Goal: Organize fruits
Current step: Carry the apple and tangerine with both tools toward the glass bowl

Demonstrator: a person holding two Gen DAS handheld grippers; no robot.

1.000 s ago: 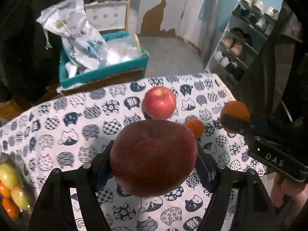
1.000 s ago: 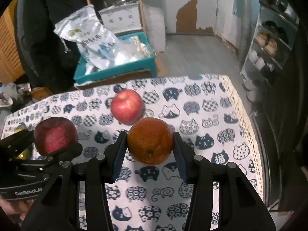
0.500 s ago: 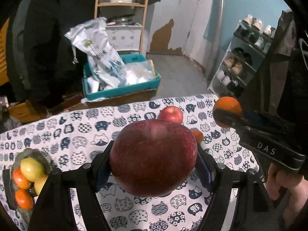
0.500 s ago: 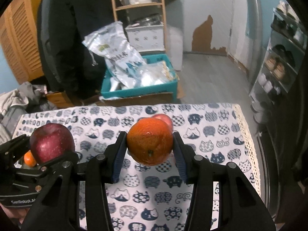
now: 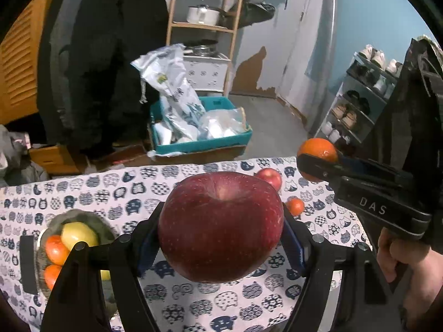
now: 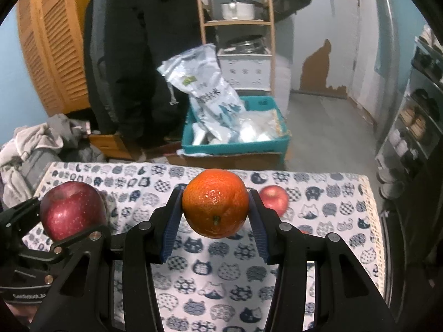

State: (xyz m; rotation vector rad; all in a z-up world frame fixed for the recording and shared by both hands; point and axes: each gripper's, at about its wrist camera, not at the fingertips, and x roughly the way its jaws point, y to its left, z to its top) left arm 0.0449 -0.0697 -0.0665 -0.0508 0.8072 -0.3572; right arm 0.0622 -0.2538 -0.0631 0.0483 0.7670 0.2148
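The left hand-held gripper (image 5: 221,235) is clamped on a large dark red apple (image 5: 221,226), its blue pads pressed against the fruit's sides, and the apple is held above the counter (image 5: 116,191), which is covered by a white cloth printed with cats. In the right wrist view the same apple (image 6: 72,209) appears at 9 o'clock, gripped between black fingers.

The right hand-held gripper (image 6: 216,209) is clamped on an orange (image 6: 215,204), stem scar facing the camera, also held clear of the cloth. From the left wrist view this orange (image 5: 317,149) sits at 3 o'clock, at the tip of the other tool, whose body is marked "DAS"; a bare hand (image 5: 409,265) grips that tool at about 4 o'clock.

On the counter, a smaller red apple (image 5: 269,178) lies near the far edge, just past the held apple, and a small orange fruit (image 5: 295,206) rests near it, toward 3 o'clock. At 8 o'clock in the left wrist view a bowl (image 5: 88,218) holds a yellow fruit (image 5: 79,235) and several small orange ones.

Beyond the counter, at 12 o'clock, a teal box (image 5: 205,141) on the floor holds plastic bags. A wooden shelf (image 5: 205,27) behind it carries a pot. A shoe rack (image 5: 357,102) stands at 2 o'clock.
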